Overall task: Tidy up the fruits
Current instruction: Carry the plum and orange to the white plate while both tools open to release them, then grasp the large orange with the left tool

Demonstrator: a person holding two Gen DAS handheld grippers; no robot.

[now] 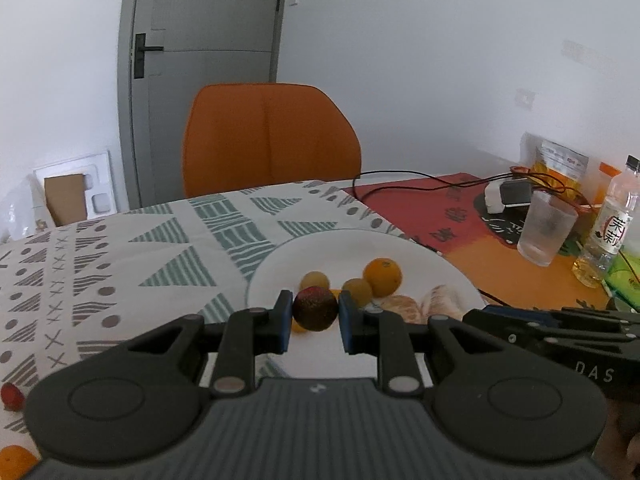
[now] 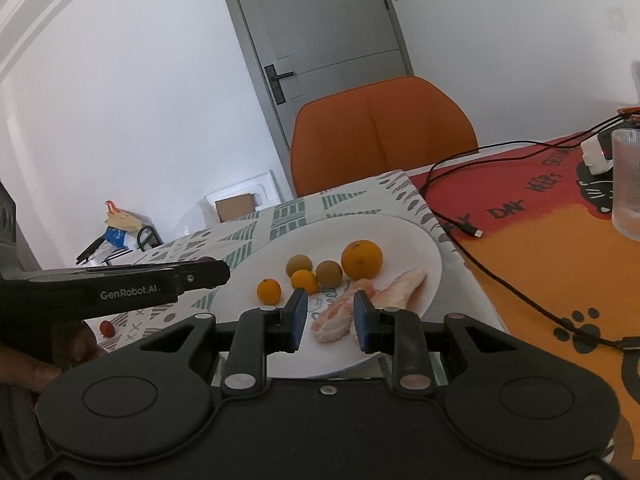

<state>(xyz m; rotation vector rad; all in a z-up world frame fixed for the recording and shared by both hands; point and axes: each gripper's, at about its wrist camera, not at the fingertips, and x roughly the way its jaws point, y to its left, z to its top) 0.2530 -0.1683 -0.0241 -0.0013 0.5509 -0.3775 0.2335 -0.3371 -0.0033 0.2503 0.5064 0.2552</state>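
My left gripper is shut on a dark red round fruit and holds it above the near edge of the white plate. On the plate lie a large orange, two small oranges, two brownish-green fruits and peeled pale segments. My right gripper hangs low over the plate's near side with its blue pads slightly apart. One peeled segment lies on the plate between them, and the pads do not press on it.
A small red fruit and an orange lie on the patterned cloth left of the plate. To the right stand a frosted glass, a bottle and a charger with black cables. An orange chair stands behind the table.
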